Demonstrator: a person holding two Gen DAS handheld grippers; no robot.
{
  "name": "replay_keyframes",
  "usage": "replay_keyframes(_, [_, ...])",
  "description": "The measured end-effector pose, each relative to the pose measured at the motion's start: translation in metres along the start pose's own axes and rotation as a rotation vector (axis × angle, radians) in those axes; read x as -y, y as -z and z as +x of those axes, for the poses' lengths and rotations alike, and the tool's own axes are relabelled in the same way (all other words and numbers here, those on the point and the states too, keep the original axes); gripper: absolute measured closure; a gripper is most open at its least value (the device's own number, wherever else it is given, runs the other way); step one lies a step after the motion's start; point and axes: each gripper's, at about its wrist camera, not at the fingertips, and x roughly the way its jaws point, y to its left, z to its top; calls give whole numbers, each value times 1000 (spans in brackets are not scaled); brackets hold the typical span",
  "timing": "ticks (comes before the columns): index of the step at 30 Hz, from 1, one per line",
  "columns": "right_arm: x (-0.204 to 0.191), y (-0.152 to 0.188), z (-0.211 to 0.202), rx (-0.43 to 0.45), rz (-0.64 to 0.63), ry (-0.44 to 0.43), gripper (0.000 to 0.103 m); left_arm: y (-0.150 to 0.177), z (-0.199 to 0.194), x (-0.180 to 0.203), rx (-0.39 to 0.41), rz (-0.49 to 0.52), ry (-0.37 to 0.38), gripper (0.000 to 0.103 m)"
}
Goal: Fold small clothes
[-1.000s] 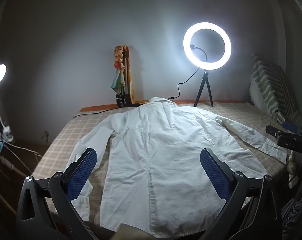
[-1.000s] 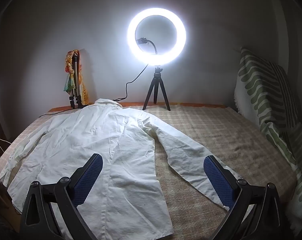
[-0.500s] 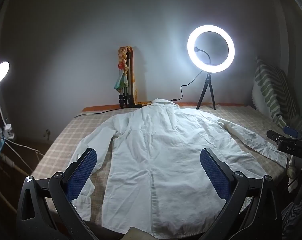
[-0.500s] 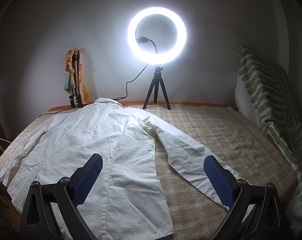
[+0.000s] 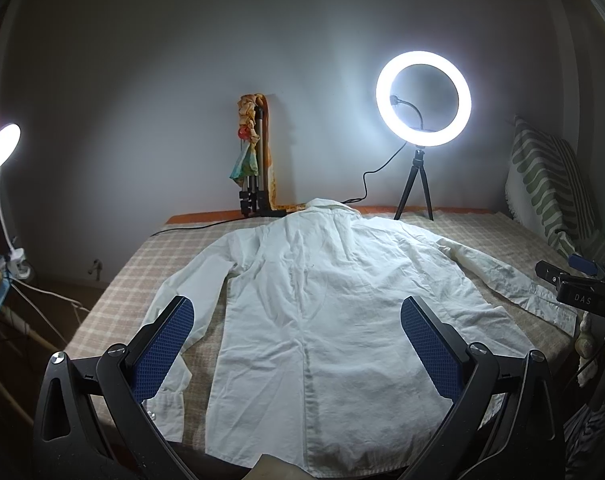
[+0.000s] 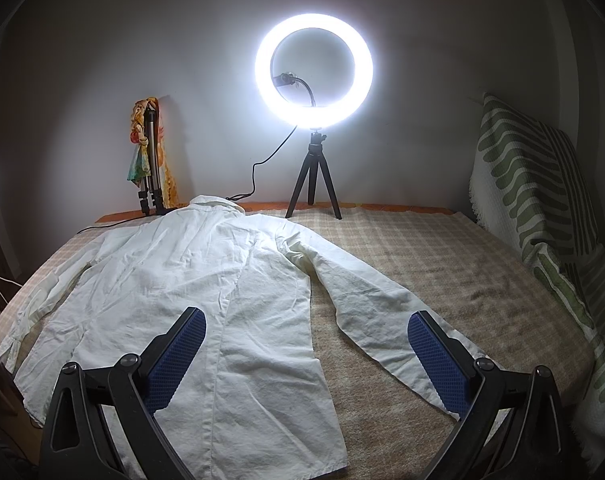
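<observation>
The white shirt lies flat, back up, on the checked bed, sleeves spread. The left tool and right tool both hover wide open, holding nothing (folding looks unstarted). Next likely calls for pinching 1 sleeve and carrying it inward. The shirt's near hem is cut off behind the tools.

ring light lit on tripod | checked bedcover | striped pillow | desk lamp lit
</observation>
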Motion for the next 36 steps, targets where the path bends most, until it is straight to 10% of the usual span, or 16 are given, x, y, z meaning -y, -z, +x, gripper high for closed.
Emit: replay_keyframes(36, [-5, 4, -1, 5, -12, 17, 1, 3, 0, 1, 0, 5, -5, 0])
